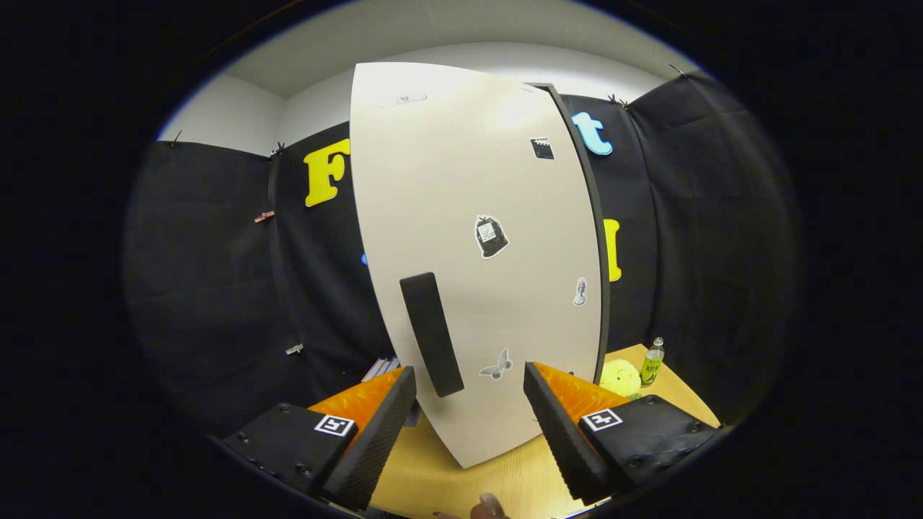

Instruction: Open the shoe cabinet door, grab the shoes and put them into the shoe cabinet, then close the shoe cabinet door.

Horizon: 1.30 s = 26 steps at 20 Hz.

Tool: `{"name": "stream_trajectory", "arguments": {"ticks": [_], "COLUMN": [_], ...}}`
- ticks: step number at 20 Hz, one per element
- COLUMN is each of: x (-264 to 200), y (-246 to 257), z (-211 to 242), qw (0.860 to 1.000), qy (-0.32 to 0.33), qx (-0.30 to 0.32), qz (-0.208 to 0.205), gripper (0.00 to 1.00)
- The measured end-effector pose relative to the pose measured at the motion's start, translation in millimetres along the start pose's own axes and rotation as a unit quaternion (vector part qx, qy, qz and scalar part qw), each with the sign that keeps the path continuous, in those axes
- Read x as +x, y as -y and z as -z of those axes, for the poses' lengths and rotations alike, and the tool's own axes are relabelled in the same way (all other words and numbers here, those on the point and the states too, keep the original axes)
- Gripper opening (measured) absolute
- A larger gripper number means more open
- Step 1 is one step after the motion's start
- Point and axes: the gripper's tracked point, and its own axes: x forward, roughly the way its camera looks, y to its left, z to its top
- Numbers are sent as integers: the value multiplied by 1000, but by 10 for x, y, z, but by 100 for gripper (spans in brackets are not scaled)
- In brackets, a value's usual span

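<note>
White cabinet door (476, 252), stickers, black handle (431, 334); fingers (469, 386) spread wide, holding nothing.

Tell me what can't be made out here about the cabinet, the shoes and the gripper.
- Cabinet inside: gripper view, hidden behind the white door.
- Whether the door is shut or ajar: unclear.
- Handle: lies ahead of the open gripper; contact cannot be judged.
- Bottle label: too small.
- Yellow thing: partly behind a finger.

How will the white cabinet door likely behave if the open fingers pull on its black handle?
The cabinet door looks like a flat rigid panel, so it should probably swing, not flex. The black handle appears matte, likely giving grip. The gripper is open, fingers either side.
</note>
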Motion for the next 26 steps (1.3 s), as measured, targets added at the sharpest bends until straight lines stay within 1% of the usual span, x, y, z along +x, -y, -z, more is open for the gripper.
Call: {"name": "stream_trajectory", "arguments": {"ticks": [5, 26], "x": [-45, 18], "y": [-96, -13], "z": [-36, -119], "qw": [1000, 1000], "qy": [12, 14], "qx": [-8, -26], "qz": [3, 2], "gripper": [98, 98]}}
